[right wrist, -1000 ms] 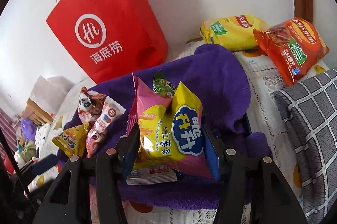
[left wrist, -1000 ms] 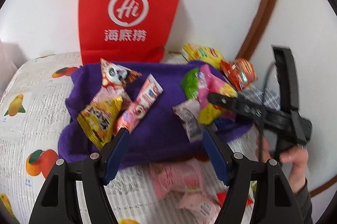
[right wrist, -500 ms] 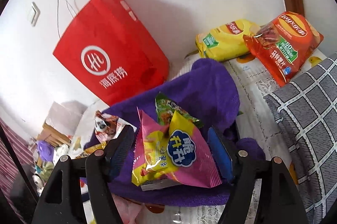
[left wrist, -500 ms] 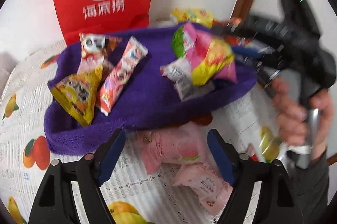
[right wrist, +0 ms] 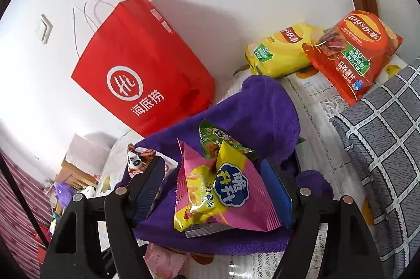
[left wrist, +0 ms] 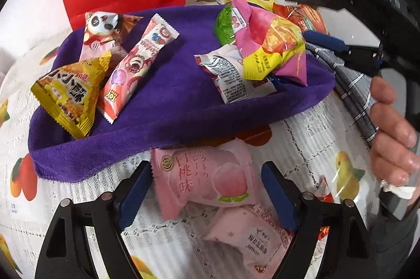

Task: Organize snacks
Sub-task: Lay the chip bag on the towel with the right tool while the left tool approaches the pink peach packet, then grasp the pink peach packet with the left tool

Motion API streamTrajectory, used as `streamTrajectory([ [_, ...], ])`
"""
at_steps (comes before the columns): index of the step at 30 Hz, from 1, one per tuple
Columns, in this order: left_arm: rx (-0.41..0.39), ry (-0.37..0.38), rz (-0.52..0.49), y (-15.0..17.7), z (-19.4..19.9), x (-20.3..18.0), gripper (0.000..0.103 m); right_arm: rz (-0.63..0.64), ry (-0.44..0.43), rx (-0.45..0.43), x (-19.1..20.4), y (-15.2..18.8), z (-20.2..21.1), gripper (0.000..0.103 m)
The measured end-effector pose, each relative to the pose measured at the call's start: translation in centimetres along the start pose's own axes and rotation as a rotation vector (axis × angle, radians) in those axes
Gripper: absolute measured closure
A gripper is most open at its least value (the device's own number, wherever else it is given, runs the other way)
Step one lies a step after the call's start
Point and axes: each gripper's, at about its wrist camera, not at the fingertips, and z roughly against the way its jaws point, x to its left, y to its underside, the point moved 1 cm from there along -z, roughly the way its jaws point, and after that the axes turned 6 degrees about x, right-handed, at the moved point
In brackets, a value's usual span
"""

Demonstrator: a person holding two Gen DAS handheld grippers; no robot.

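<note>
White lace tablecloth (left wrist: 309, 132) carries a purple towel (left wrist: 168, 105); left tool (left wrist: 206, 187) has just been opening, straddling a peach-flavour packet (left wrist: 207, 179) untouched; right tool (right wrist: 214, 181), also opening, brackets a pink-yellow potato-stick bag (right wrist: 223, 195) loosely.

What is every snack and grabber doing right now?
left gripper: open, jaws just widened, either side of the peach packet, not pressing it.
right gripper: open, jaws just widened, around the pink-and-yellow chip bag.
peach packet: sealed, lying on the tablecloth.
pink-and-yellow chip bag: sealed, resting on the purple towel.
purple towel: spread out, rumpled, holding snacks.
panda packet: sealed, on the towel.
red paper bag: upright against the wall.
</note>
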Motion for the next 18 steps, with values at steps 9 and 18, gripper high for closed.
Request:
streamTrajectory([
  [9, -0.045, -0.089, -0.036, 0.1, -0.6, -1.5, 0.028, 0.0, 0.037, -0.029, -0.1, -0.1, 0.7, 0.028],
  [18, -0.054, 0.058, 0.018, -0.2, 1.3, 0.3, 0.04, 0.015, 0.046, -0.036, 0.1, -0.1, 0.8, 0.028],
])
